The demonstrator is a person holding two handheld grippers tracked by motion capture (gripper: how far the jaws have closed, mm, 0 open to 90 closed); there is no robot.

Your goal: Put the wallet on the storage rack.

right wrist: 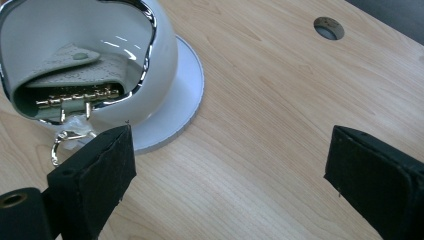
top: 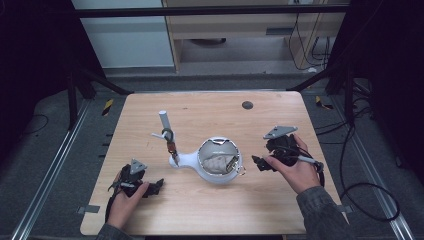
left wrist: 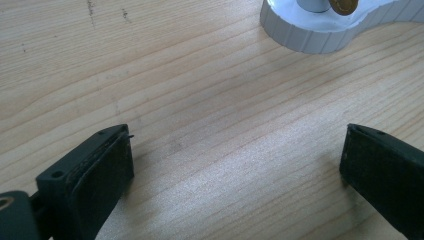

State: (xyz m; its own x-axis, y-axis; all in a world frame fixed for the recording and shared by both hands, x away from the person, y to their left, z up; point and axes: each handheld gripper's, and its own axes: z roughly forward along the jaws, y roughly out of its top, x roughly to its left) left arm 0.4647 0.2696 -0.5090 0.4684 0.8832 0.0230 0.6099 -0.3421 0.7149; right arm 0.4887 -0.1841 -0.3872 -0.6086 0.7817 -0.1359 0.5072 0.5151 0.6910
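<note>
— Dark curtains all round, and a pale wooden tabletop (top: 200,210) under the frame. What is over on the left?

— At the near left corner the left gripper (top: 159,185) lies low on the wood in the person's hand, its fingers (left wrist: 95,170) spread wide with bare grain between them. From its own camera, the ribbed edge of the white stand (left wrist: 310,37) shows just ahead.

— And in the middle?

— That stand has a flat tail with a thin upright post (top: 165,122), from which some small hanging piece dangles. To its right sits the round white bowl (top: 219,160) with a chrome rim, and inside it a folded grey key pouch (right wrist: 70,70) with a row of brass hooks; a loose ring (right wrist: 62,142) hangs out over the lip.

— So the right hand is after the pouch?

— I'd say so. The right gripper (top: 257,163) points at the bowl from just beside it, fingers (right wrist: 95,165) wide apart and empty, one close to the ring but not on it. It looks like the approach, nothing picked up yet.

— What does the next move need?

— Probably tipping the fingers over the rim and closing on the pouch's folded edge, without snagging the ring or shoving the bowl.
</note>
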